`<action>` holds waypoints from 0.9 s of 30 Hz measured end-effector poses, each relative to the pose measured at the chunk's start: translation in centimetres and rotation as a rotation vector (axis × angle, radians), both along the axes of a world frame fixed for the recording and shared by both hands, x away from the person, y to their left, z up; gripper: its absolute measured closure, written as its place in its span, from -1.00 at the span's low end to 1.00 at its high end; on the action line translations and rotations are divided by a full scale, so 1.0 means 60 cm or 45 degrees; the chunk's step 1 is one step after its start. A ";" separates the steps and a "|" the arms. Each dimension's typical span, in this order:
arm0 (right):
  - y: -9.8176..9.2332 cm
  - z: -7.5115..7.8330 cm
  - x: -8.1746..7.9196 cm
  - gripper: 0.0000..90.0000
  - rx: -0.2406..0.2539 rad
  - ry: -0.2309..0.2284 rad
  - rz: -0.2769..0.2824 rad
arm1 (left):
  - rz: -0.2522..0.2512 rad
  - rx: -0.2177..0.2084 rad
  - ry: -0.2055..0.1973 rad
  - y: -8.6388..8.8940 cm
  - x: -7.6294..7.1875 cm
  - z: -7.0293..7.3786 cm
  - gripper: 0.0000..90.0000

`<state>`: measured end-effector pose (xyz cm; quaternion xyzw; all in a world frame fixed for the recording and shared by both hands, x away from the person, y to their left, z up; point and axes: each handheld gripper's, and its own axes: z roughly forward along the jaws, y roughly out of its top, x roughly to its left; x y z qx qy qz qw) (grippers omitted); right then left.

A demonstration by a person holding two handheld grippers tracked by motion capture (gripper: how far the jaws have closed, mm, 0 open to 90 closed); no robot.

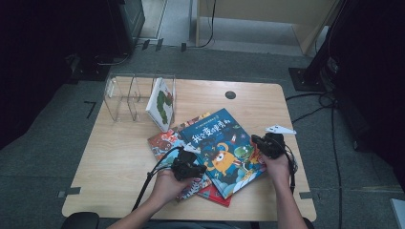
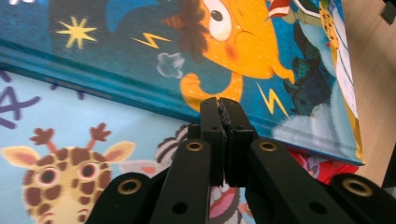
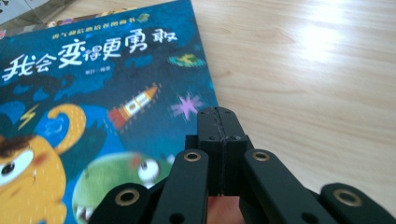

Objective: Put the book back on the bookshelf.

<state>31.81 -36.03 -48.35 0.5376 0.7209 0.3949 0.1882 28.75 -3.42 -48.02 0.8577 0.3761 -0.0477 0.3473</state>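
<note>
Blue book (image 1: pixel 220 150) lies flat on top of a fanned pile near the table's (image 1: pixel 119 162) front edge, its cover up and its corners turned askew to the table. Beneath the blue book, a giraffe book (image 2: pixel 70 154) juts out to the left and a red book (image 1: pixel 215 194) shows at the front. The left gripper (image 1: pixel 197 168) sits at the blue book's left edge, jaws pressed together with nothing between them; its tips meet that edge low, probably to push or square the book. The right gripper (image 1: pixel 254 140), jaws likewise together and empty, rests at the blue book's right edge over bare wood. Beyond the blue book, a caterpillar book (image 1: pixel 161 103) stands leaning in a clear rack (image 1: pixel 125 95), the likely destination for the pile.
</note>
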 end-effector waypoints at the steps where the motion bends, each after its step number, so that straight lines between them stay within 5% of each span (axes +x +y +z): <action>1: -0.003 0.000 -0.005 1.00 0.000 0.002 -0.006 | 0.014 -0.003 0.005 0.005 0.007 0.003 0.98; 14: -0.031 -0.008 -0.088 1.00 -0.030 0.003 -0.019 | 0.101 0.029 -0.021 0.051 0.062 0.029 0.84; 27: -0.046 -0.014 -0.142 1.00 -0.032 0.053 -0.028 | 0.178 0.021 -0.048 0.096 0.097 0.042 0.52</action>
